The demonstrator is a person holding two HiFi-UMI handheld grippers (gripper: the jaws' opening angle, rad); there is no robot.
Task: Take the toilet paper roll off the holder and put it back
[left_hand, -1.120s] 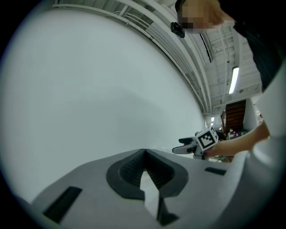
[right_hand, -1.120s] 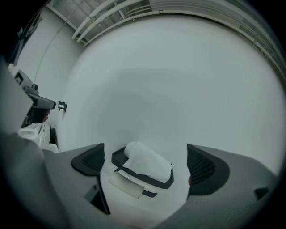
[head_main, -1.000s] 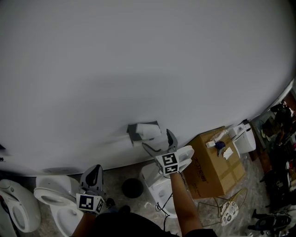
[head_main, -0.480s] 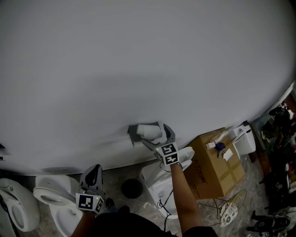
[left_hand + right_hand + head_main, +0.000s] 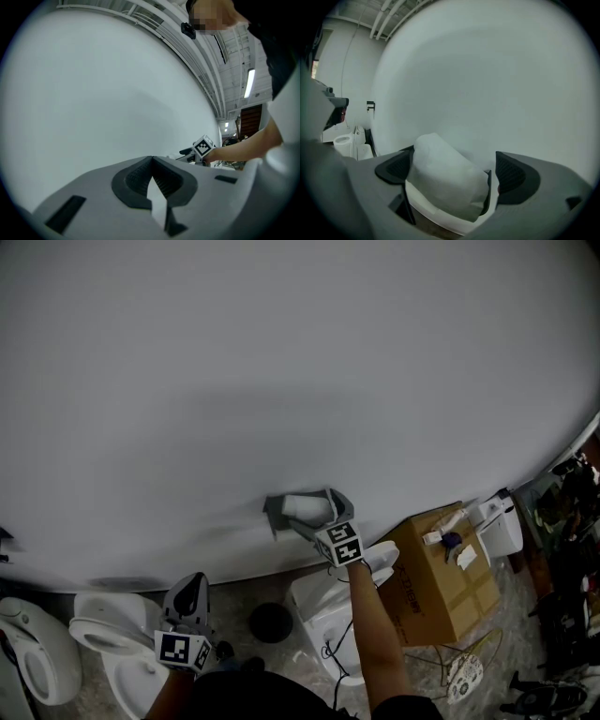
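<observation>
A white toilet paper roll (image 5: 302,506) sits on a grey holder (image 5: 276,512) fixed low on the pale wall. My right gripper (image 5: 315,511) is open and straddles the roll, one jaw above it and one below. In the right gripper view the roll (image 5: 446,180) fills the space between the two dark pads (image 5: 512,175); the left pad is close against it and a small gap shows at the right pad. My left gripper (image 5: 188,599) hangs low at the left, far from the roll. Its jaws are shut with nothing between them, my left gripper (image 5: 152,160) facing bare wall.
White toilets (image 5: 105,645) stand on the floor at the left, and another white fixture (image 5: 319,613) is under my right arm. A cardboard box (image 5: 441,577) with small items on top sits to the right. A black round object (image 5: 270,622) lies on the floor.
My right gripper has moved up and toward the wall, and its open jaws now surround the roll. The left gripper has stayed where it was.
</observation>
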